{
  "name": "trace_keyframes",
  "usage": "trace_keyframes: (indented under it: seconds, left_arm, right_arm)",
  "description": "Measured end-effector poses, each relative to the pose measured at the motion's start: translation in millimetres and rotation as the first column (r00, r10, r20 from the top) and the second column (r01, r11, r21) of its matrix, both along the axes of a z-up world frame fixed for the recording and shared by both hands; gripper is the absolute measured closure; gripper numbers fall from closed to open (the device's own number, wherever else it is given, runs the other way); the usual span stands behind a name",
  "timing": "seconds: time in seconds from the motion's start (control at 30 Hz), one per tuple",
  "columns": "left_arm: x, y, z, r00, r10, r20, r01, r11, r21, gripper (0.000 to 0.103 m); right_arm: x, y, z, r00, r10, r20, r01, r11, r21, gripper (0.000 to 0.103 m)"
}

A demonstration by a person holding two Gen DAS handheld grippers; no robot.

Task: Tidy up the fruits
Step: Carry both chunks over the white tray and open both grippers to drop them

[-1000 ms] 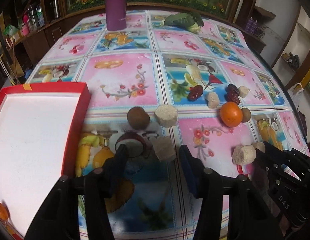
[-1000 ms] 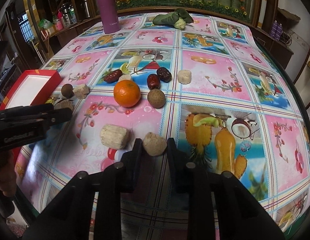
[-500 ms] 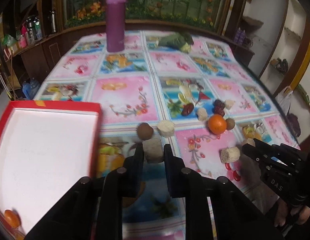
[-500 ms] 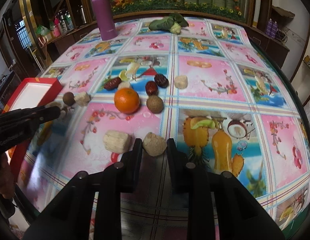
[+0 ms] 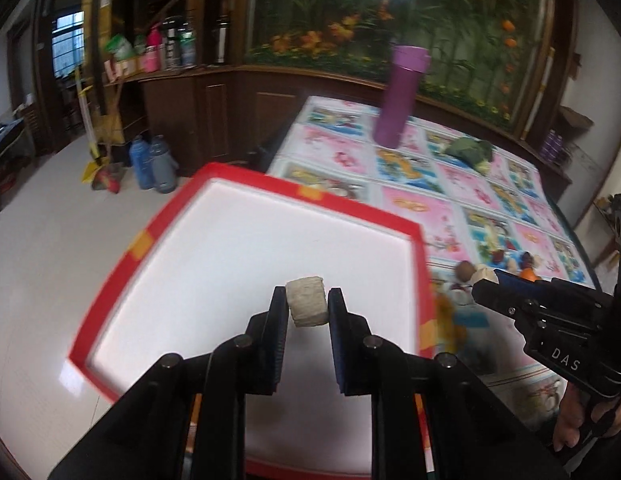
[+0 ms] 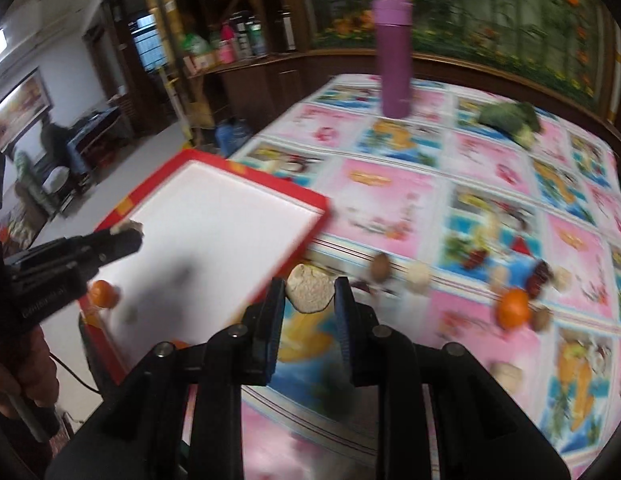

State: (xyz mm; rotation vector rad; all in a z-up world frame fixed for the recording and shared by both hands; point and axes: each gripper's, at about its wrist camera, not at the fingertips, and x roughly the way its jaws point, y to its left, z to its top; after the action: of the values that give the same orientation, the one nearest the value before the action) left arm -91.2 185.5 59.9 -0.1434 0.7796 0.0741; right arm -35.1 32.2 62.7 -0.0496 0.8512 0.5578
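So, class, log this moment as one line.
left tool: shut on pale cylindrical chunk, above red-rimmed white tray | right tool: shut on pale rounded lump, above tablecloth beside tray

A lived-in home dining room: a table under a fruit-print tablecloth (image 6: 390, 200), dark wooden cabinets (image 5: 214, 112) cluttered with bottles (image 5: 166, 46), a floral wall mural (image 5: 350, 20), and a broom (image 5: 92, 136).

table (image 6: 390, 200) under a fruit-print cloth — bearing a red tray (image 6: 306, 196), purple flask (image 6: 392, 60), leafy greens (image 6: 510, 118), an orange (image 6: 513, 308) and blurred small fruits.
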Motion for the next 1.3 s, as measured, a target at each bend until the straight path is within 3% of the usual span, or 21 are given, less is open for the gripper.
trace_keyframes:
  seconds: [0.27, 0.47, 0.63, 1.13, 1.27, 1.3]
  left_arm:
    - [-7.9, 59.5, -12.2, 0.991, 0.134, -0.022, -0.133, 0.99, 0.038, 0.085]
    - [-6.7, 69.0, -27.0, 0.988, 0.143, -0.057, -0.142, 0.989, 0.03, 0.085]
    - [-1.5, 75.1, -30.4, 0.986, 0.153, -0.073, -0.153, 0.988, -0.003, 0.085]
    - [15.4, 83.7, -48.3, 0.969, 0.175, -0.175, -0.178, 0.984, -0.002, 0.083]
    - [14.2, 84.7, -44.9, 0.964, 0.188, -0.187, -0.19, 0.982, 0.005, 0.062]
    - [12.3, 83.7, -41.4, 0.964, 0.199, -0.174, -0.199, 0.98, 0.019, 0.061]
  right_arm:
    - [9.3, 76.2, -23.2, 0.981, 0.128, -0.147, -0.126, 0.992, 0.022, 0.076]
    - [4.5, 103.4, -38.1, 0.967, 0.162, -0.196, -0.166, 0.986, -0.005, 0.076]
    - [0.5, 110.6, -45.0, 0.961, 0.169, -0.218, -0.177, 0.984, -0.016, 0.076]
    - [1.0, 121.2, -46.5, 0.962, 0.181, -0.205, -0.197, 0.979, -0.061, 0.076]
    - [2.9, 119.7, -45.1, 0.952, 0.201, -0.232, -0.219, 0.974, -0.053, 0.075]
    - [2.5, 118.5, -43.7, 0.948, 0.211, -0.237, -0.226, 0.973, -0.041, 0.075]
